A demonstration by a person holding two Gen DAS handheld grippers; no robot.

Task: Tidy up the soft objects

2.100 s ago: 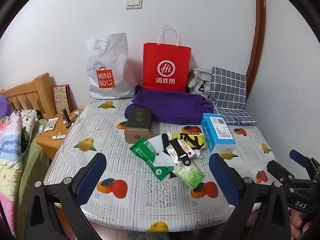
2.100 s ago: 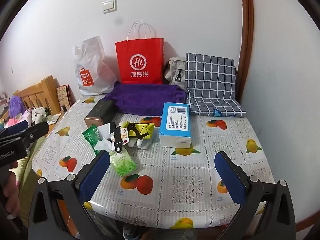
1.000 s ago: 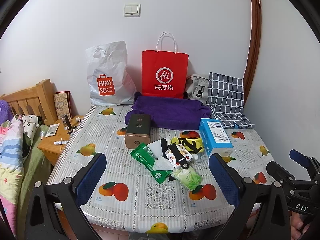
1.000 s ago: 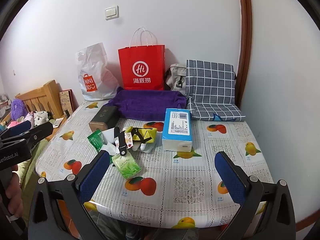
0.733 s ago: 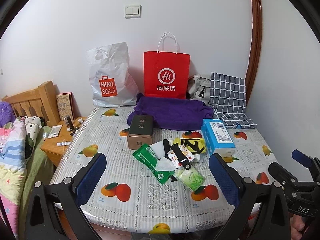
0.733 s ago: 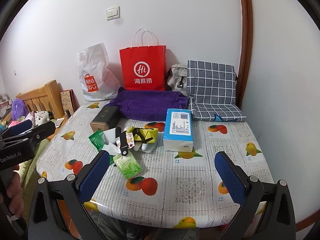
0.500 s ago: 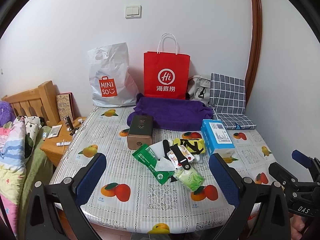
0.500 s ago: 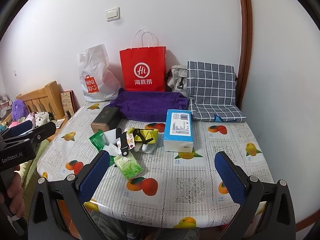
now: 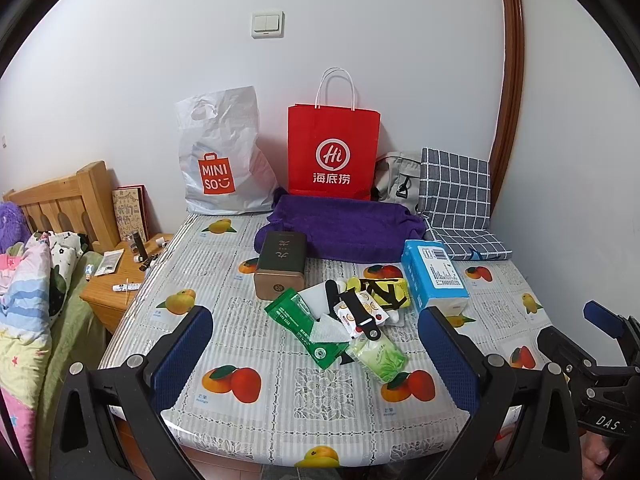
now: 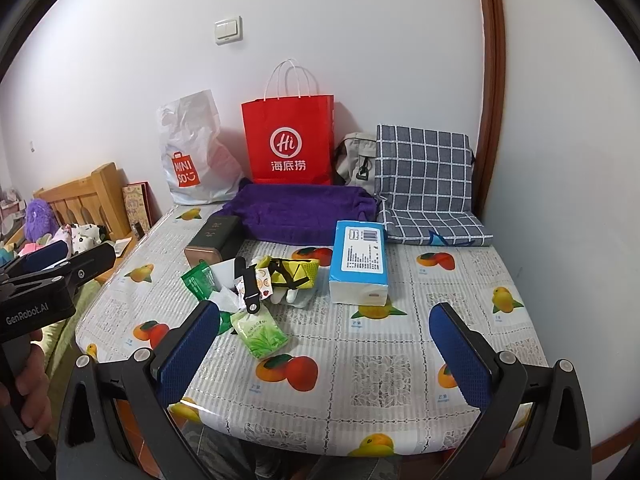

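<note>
So we're holding both grippers out in front of the table (image 9: 256, 344), just off its near edge, nothing grabbed. Taking the blue tissue pack (image 9: 434, 274) as our landmark and going left to right.

Far left of it, off the table's left edge, there's a bed with a wooden headboard (image 9: 60, 204) and a small nightstand (image 9: 120, 276) tucked against that edge. Our left gripper (image 9: 316, 344) has its fingers wide apart, empty. Left of the tissue pack, toward the back, sits a dark tin box (image 9: 282, 262). Just left of the pack is the soft pile: green wipes pack (image 9: 298, 322), a light green packet (image 9: 378, 354) at the near end, a black strap (image 9: 354, 312) lying over the top, and a yellow pouch (image 9: 380, 292) almost touching the tissue pack. Behind it all a purple towel (image 9: 344, 226), with a white MINISO bag (image 9: 224, 160) and a red paper bag (image 9: 334, 152) against the wall. Behind and right of the pack is a checked cushion (image 10: 428, 176). Our right gripper (image 10: 324, 344) is spread open and empty too.

Open room: the near strip of table in front of the pile is bare, and so is everything right of the tissue pack out to the right edge by the wall.

Compared with two seconds ago, both views have backed off a bit and tipped up, so we see more wall. Nothing on the table has moved.
</note>
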